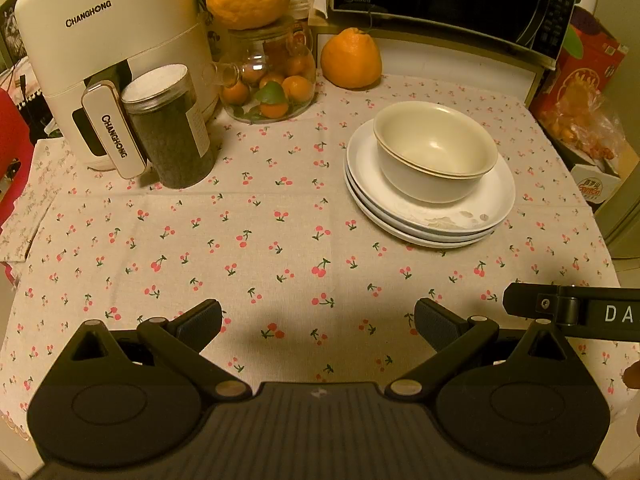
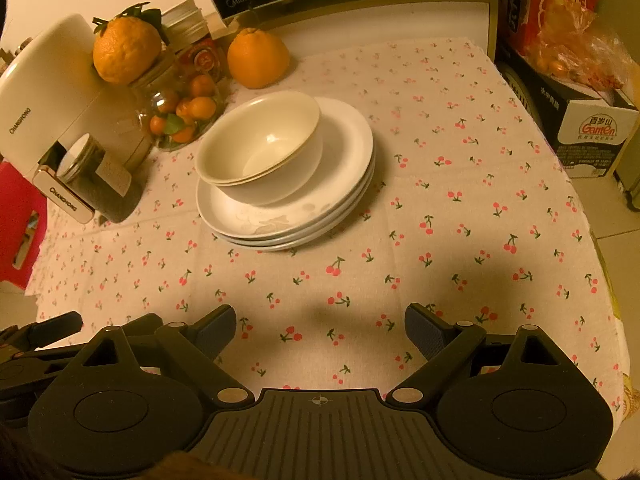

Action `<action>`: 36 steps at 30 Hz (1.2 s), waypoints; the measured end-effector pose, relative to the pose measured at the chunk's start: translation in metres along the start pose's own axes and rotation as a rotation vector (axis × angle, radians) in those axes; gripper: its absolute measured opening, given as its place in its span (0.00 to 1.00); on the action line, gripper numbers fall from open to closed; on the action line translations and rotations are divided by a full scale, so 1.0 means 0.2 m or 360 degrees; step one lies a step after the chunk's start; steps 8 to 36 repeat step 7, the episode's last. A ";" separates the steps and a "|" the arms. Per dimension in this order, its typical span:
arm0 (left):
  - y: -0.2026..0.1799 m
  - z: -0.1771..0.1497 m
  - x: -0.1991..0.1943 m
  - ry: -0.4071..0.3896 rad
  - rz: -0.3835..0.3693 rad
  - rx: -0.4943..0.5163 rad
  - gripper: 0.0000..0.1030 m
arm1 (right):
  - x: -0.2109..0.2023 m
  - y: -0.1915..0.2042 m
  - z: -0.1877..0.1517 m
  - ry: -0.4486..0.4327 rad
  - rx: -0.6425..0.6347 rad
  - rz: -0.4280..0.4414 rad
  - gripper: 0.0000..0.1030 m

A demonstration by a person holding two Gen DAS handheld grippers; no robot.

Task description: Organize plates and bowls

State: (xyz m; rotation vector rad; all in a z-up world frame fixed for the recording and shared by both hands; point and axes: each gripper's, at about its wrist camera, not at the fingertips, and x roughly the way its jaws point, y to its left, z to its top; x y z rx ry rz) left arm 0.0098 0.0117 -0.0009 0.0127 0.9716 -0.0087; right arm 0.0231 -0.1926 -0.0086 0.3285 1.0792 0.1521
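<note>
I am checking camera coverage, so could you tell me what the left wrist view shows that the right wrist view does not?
Only the left wrist view shows the open left gripper whole and the microwave's button panel. Only the right wrist view shows the open right gripper whole and the tiled floor. Both share the nested bowls on the stacked plates, the cherry tablecloth, the dark jar and the oranges.

Bare tablecloth (image 1: 280, 240) is lying open near and left. The stacked plates (image 1: 430, 216), jar (image 1: 172, 128) and air fryer (image 1: 108, 60) are crowding the far side.
</note>
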 end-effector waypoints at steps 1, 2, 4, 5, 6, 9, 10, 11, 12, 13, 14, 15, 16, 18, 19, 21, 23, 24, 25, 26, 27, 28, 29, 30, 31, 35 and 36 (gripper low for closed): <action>0.00 0.00 0.00 0.0002 0.0000 0.0001 1.00 | 0.00 0.00 0.00 0.0000 0.0000 0.0000 0.90; 0.00 0.00 0.00 0.0003 0.0000 0.0002 1.00 | 0.00 0.00 0.00 0.0001 -0.0001 0.0000 0.90; 0.00 0.00 0.01 0.0004 -0.0002 0.0006 1.00 | 0.00 0.00 0.00 0.0003 0.0002 -0.0001 0.90; 0.00 0.00 0.01 0.0007 -0.0004 0.0008 1.00 | 0.00 0.00 0.00 0.0004 0.0004 -0.0001 0.90; 0.00 0.00 0.01 0.0014 -0.0009 0.0007 1.00 | 0.01 -0.01 -0.01 0.0006 0.0005 -0.0001 0.90; 0.00 0.00 0.02 0.0026 -0.0019 0.0005 1.00 | 0.01 -0.01 -0.01 0.0008 0.0007 0.0000 0.90; 0.00 0.00 0.02 0.0026 -0.0019 0.0005 1.00 | 0.01 -0.01 -0.01 0.0008 0.0007 0.0000 0.90; 0.00 0.00 0.02 0.0026 -0.0019 0.0005 1.00 | 0.01 -0.01 -0.01 0.0008 0.0007 0.0000 0.90; 0.00 0.00 0.02 0.0026 -0.0019 0.0005 1.00 | 0.01 -0.01 -0.01 0.0008 0.0007 0.0000 0.90; 0.00 0.00 0.02 0.0026 -0.0019 0.0005 1.00 | 0.01 -0.01 -0.01 0.0008 0.0007 0.0000 0.90; 0.00 0.00 0.02 0.0026 -0.0019 0.0005 1.00 | 0.01 -0.01 -0.01 0.0008 0.0007 0.0000 0.90; 0.00 0.00 0.02 0.0026 -0.0019 0.0005 1.00 | 0.01 -0.01 -0.01 0.0008 0.0007 0.0000 0.90; 0.00 0.00 0.02 0.0026 -0.0019 0.0005 1.00 | 0.01 -0.01 -0.01 0.0008 0.0007 0.0000 0.90; 0.00 0.00 0.02 0.0026 -0.0019 0.0005 1.00 | 0.01 -0.01 -0.01 0.0008 0.0007 0.0000 0.90; 0.00 0.00 0.02 0.0026 -0.0019 0.0005 1.00 | 0.01 -0.01 -0.01 0.0008 0.0007 0.0000 0.90; 0.00 0.00 0.02 0.0026 -0.0019 0.0005 1.00 | 0.01 -0.01 -0.01 0.0008 0.0007 0.0000 0.90; 0.00 0.00 0.02 0.0026 -0.0019 0.0005 1.00 | 0.01 -0.01 -0.01 0.0008 0.0007 0.0000 0.90; 0.00 0.00 0.02 0.0026 -0.0019 0.0005 1.00 | 0.01 -0.01 -0.01 0.0008 0.0007 0.0000 0.90; 0.00 0.00 0.02 0.0026 -0.0019 0.0005 1.00 | 0.01 -0.01 -0.01 0.0008 0.0007 0.0000 0.90; 0.00 0.00 0.02 0.0026 -0.0019 0.0005 1.00 | 0.01 -0.01 -0.01 0.0008 0.0007 0.0000 0.90; 0.00 0.00 0.02 0.0026 -0.0019 0.0005 1.00 | 0.01 -0.01 -0.01 0.0008 0.0007 0.0000 0.90; 0.00 0.00 0.02 0.0026 -0.0019 0.0005 1.00 | 0.01 -0.01 -0.01 0.0008 0.0007 0.0000 0.90; 0.00 0.00 0.02 0.0026 -0.0019 0.0005 1.00 | 0.01 -0.01 -0.01 0.0008 0.0007 0.0000 0.90; 0.00 0.00 0.02 0.0026 -0.0019 0.0005 1.00 | 0.01 -0.01 -0.01 0.0008 0.0007 0.0000 0.90; 0.00 0.00 0.02 0.0026 -0.0019 0.0005 1.00 | 0.01 -0.01 -0.01 0.0008 0.0007 0.0000 0.90; 0.00 0.00 0.02 0.0026 -0.0019 0.0005 1.00 | 0.01 -0.01 -0.01 0.0008 0.0007 0.0000 0.90; 0.00 0.00 0.02 0.0026 -0.0019 0.0005 1.00 | 0.01 -0.01 -0.01 0.0008 0.0007 0.0000 0.90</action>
